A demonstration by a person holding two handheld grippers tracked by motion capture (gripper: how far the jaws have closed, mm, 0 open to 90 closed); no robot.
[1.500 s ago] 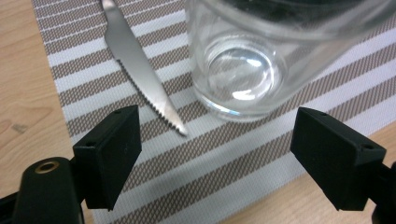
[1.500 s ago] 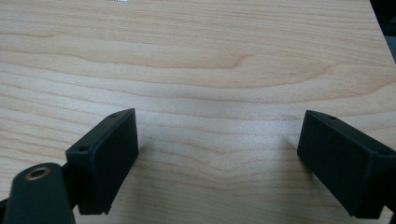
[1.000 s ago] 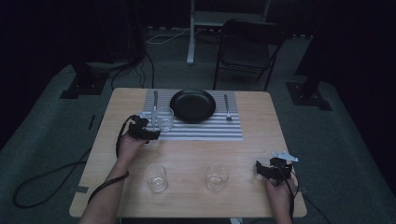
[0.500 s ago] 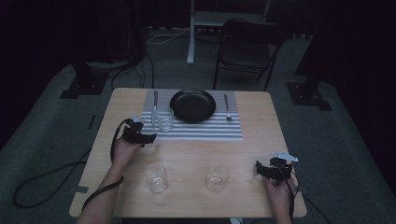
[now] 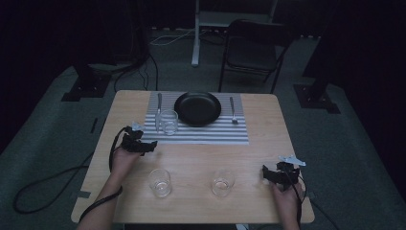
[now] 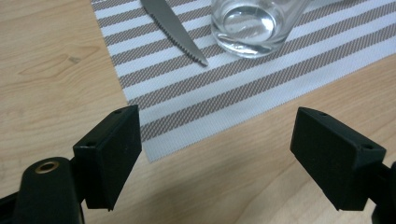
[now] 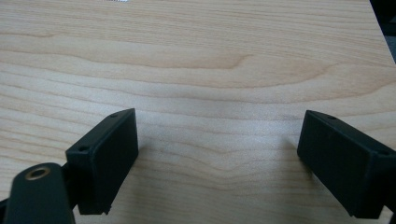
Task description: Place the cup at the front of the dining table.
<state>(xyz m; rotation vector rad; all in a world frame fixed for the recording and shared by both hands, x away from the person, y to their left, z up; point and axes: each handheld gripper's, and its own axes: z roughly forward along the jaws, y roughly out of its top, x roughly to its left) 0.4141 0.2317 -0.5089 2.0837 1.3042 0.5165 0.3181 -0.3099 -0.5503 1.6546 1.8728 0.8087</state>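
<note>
A clear glass point(image 5: 169, 122) point(image 6: 250, 23) stands on the left part of a striped placemat point(image 5: 210, 134) point(image 6: 196, 93), beside a knife point(image 5: 159, 103) point(image 6: 175, 28). My left gripper point(image 5: 142, 144) point(image 6: 217, 163) hovers at the mat's near-left corner, a short way back from that glass, open and holding nothing. Two more glasses, one point(image 5: 160, 182) to the left of the other point(image 5: 223, 182), stand near the table's front edge. My right gripper point(image 5: 266, 173) point(image 7: 217, 163) rests open over bare wood to the right of them, also holding nothing.
A black plate point(image 5: 197, 108) sits at the middle of the mat with a fork point(image 5: 232, 110) to its right. The wooden table point(image 5: 268, 143) has bare wood between the mat and the front glasses. A chair point(image 5: 253, 52) stands behind the table.
My left gripper has drawn back from the glass on the mat toward the near-left, leaving the glass standing. The right gripper has not moved.
</note>
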